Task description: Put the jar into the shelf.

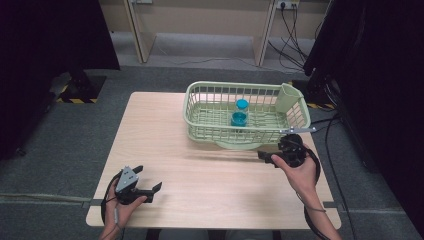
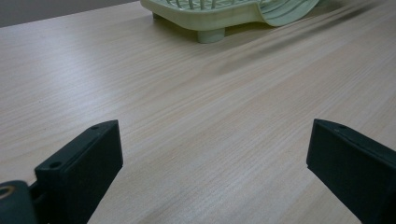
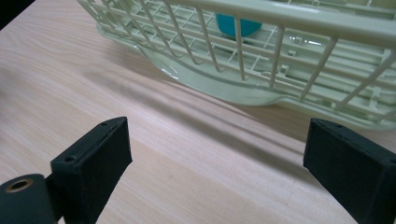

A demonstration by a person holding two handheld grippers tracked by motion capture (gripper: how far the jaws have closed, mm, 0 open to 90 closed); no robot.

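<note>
A pale green basket (image 1: 196, 120) stands on the far right part of the wooden table (image 1: 165, 150). Inside it stands a clear jar with a blue lid (image 1: 240, 113); its blue bottom (image 3: 237, 25) shows through the basket's bars (image 3: 243, 51). My right gripper (image 1: 266, 157) is held just in front of the basket's near right corner, open and empty (image 3: 215, 163). My left gripper (image 1: 148, 180) sits near the table's front left, open with bare table between its jaws (image 2: 212, 163). The basket's foot (image 2: 211, 35) shows far off in the left gripper view.
A pale green cup-shaped holder (image 1: 288, 98) hangs on the basket's far right corner. A drip tray (image 1: 239, 145) sticks out under the basket's front. Wooden furniture legs (image 1: 140, 35) and cables (image 1: 292, 47) lie on the grey floor beyond the table.
</note>
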